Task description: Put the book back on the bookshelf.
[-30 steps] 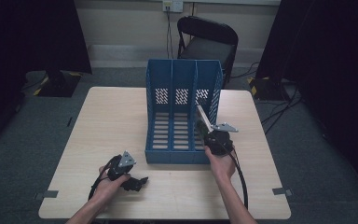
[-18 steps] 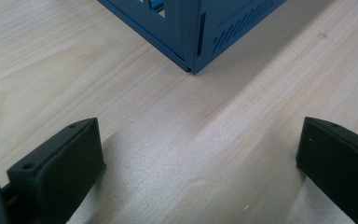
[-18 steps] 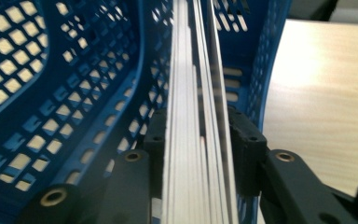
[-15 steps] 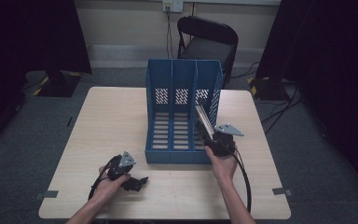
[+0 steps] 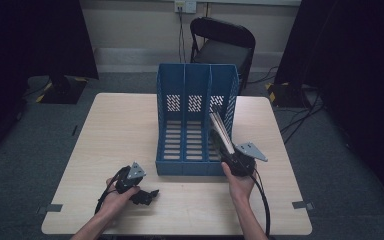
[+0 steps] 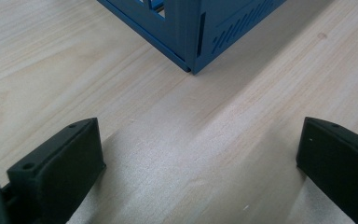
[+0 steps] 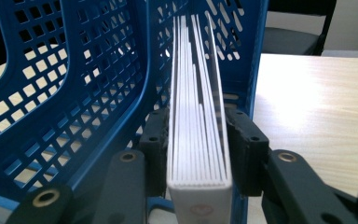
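Observation:
A blue three-slot file rack (image 5: 196, 95) stands mid-table with its open side toward me. A thin white-edged book (image 5: 221, 131) leans tilted in the right slot, and my right gripper (image 5: 229, 153) is shut on its near end. In the right gripper view the jaws press both sides of the book (image 7: 198, 126), with the perforated rack wall (image 7: 74, 70) on its left. My left gripper (image 5: 149, 194) rests low on the table near the front left, open. In the left gripper view bare wood lies between its jaws (image 6: 200, 154), and the rack's corner (image 6: 214, 28) is ahead.
A black folding chair (image 5: 222, 42) stands behind the wooden table (image 5: 115, 130). Cables trail from both grippers toward the near edge. Dark curtains flank the room, and bare tabletop lies left and right of the rack.
My right gripper has drawn slightly back toward the near edge and to the right with the book. The left gripper has stayed put.

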The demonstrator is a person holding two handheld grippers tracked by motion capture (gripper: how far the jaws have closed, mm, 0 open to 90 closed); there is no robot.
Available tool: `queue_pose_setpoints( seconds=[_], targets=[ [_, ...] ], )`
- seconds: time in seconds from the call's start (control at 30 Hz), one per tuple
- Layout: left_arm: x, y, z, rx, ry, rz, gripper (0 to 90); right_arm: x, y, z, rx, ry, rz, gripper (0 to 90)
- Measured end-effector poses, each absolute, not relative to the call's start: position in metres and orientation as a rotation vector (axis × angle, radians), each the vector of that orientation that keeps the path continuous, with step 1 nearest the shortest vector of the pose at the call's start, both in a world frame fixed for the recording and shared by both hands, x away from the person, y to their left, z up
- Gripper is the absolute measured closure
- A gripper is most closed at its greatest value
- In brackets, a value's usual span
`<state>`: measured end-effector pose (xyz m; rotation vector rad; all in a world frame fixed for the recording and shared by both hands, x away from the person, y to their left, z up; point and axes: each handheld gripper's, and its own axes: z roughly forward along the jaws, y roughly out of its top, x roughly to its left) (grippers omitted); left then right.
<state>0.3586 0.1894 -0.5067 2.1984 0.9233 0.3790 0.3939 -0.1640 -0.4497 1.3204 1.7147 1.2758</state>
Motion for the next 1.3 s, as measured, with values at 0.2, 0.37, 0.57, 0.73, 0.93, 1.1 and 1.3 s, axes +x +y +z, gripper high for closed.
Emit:
queue_pose_setpoints(
  seconds=[0.2, 0.37, 0.57, 0.73, 0.93, 1.1, 1.3],
  targets=[
    [0.359, 0.189, -0.507, 2.199, 0.923, 0.379, 0.0, 0.402, -0.160, -0.451, 1.351, 1.728, 1.256, 64.7],
    [0.358, 0.189, -0.507, 2.197, 0.924, 0.377, 0.0, 0.406, -0.156, -0.451, 1.364, 1.753, 1.219, 66.0],
    [0.358, 0.189, -0.507, 2.199, 0.924, 0.379, 0.0, 0.414, -0.153, -0.450, 1.393, 1.767, 1.204, 63.6],
    [0.358, 0.189, -0.507, 2.198, 0.924, 0.379, 0.0, 0.417, -0.153, -0.449, 1.412, 1.773, 1.169, 69.3],
    [0.358, 0.189, -0.507, 2.199, 0.924, 0.379, 0.0, 0.415, -0.151, -0.447, 1.428, 1.734, 1.116, 76.1],
    [0.358, 0.189, -0.507, 2.200, 0.923, 0.379, 0.0, 0.414, -0.150, -0.447, 1.450, 1.706, 1.111, 76.3],
    [0.358, 0.189, -0.507, 2.199, 0.924, 0.379, 0.0, 0.409, -0.144, -0.446, 1.441, 1.648, 1.063, 76.5]
  ],
)
